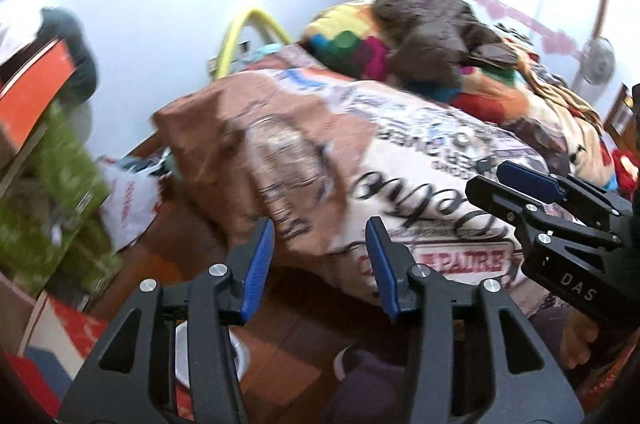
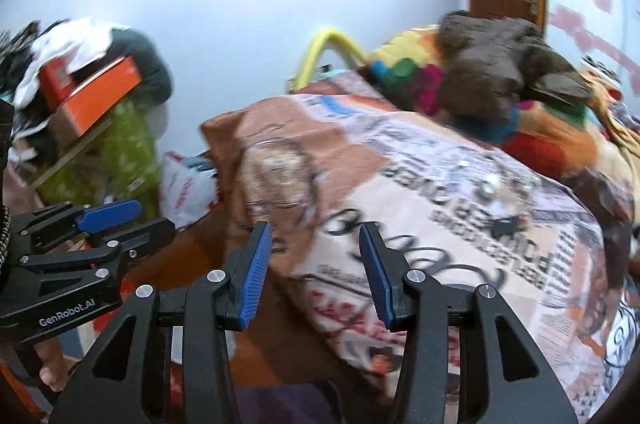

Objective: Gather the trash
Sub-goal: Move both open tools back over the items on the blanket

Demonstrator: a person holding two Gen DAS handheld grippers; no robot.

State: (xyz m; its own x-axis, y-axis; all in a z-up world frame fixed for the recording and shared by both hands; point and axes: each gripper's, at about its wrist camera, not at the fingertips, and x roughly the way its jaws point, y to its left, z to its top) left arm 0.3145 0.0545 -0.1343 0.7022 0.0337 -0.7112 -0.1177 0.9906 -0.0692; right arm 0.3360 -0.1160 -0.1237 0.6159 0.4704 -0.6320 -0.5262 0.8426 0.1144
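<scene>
With your left gripper (image 1: 320,260) and right gripper (image 2: 316,266) both held apart and empty above the newspaper-print bedspread (image 1: 400,159), you seem between pickups, so next reach for the crumpled white-and-red plastic bag (image 1: 130,201) on the floor beside the bed.

A wide bed (image 1: 420,191) fills the middle of both views, covered by a brown and cream printed bedspread (image 2: 432,207) with newspaper-style lettering and a drawn face. At about one o'clock on it lies a heap of multicoloured patchwork blanket (image 1: 352,43), with a crumpled dark brown jacket (image 1: 436,35) on top. Small objects sit on the bedspread near three o'clock, too blurred to tell. The reddish-brown wooden floor (image 1: 280,324) runs along the bed's near side. On it, at nine o'clock, rests a white plastic bag with red print (image 1: 128,199), just beside the bed's corner.
</scene>
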